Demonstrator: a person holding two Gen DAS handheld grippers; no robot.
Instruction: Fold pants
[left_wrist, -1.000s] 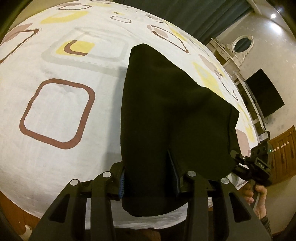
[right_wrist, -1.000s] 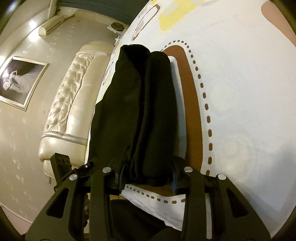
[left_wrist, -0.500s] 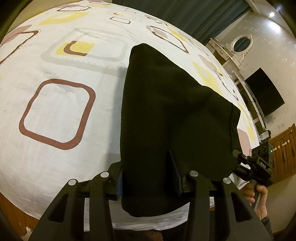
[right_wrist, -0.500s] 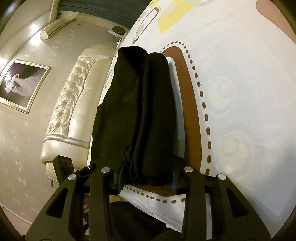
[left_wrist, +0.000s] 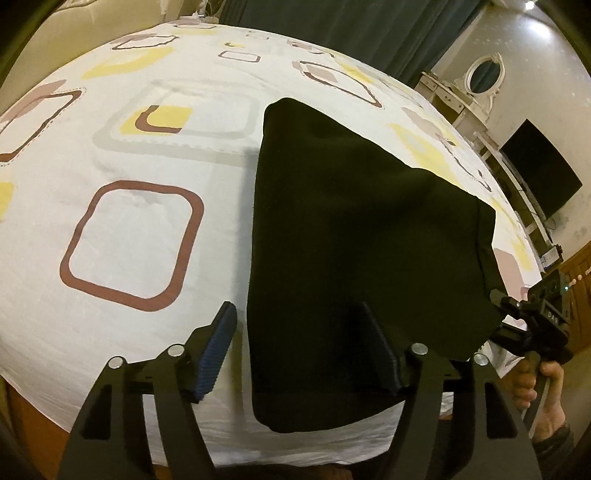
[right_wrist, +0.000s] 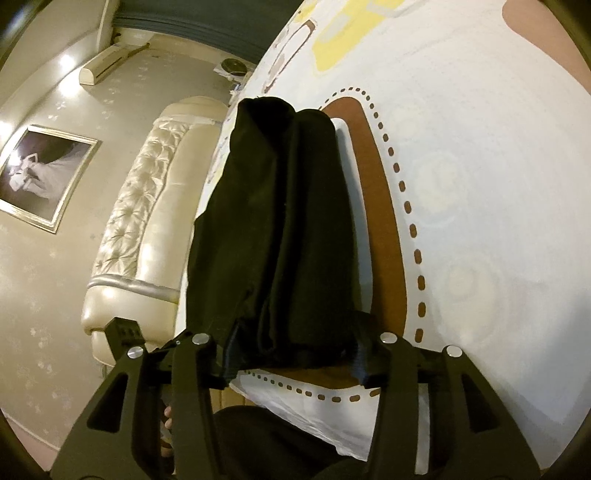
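Observation:
The black pants (left_wrist: 351, 229) lie folded on the patterned bedsheet (left_wrist: 129, 229), also seen from their right end in the right wrist view (right_wrist: 280, 229). My left gripper (left_wrist: 299, 343) is open at the near left corner of the pants; its left finger (left_wrist: 218, 339) stands clear of the cloth and the right finger lies over it. My right gripper (right_wrist: 295, 354) has its jaws on either side of the bunched right edge of the pants; it also shows in the left wrist view (left_wrist: 539, 317), held by a hand at the pants' right corner.
The bed's near edge runs just below both grippers. A cream tufted headboard (right_wrist: 147, 206) and a framed picture (right_wrist: 40, 173) are at the left. A dresser with an oval mirror (left_wrist: 484, 74), a dark TV (left_wrist: 539, 166) and teal curtains (left_wrist: 332, 26) stand beyond the bed.
My left gripper has opened, its left finger swinging away from the pants' edge. The pants have settled on the sheet. The right gripper has widened slightly around the cloth.

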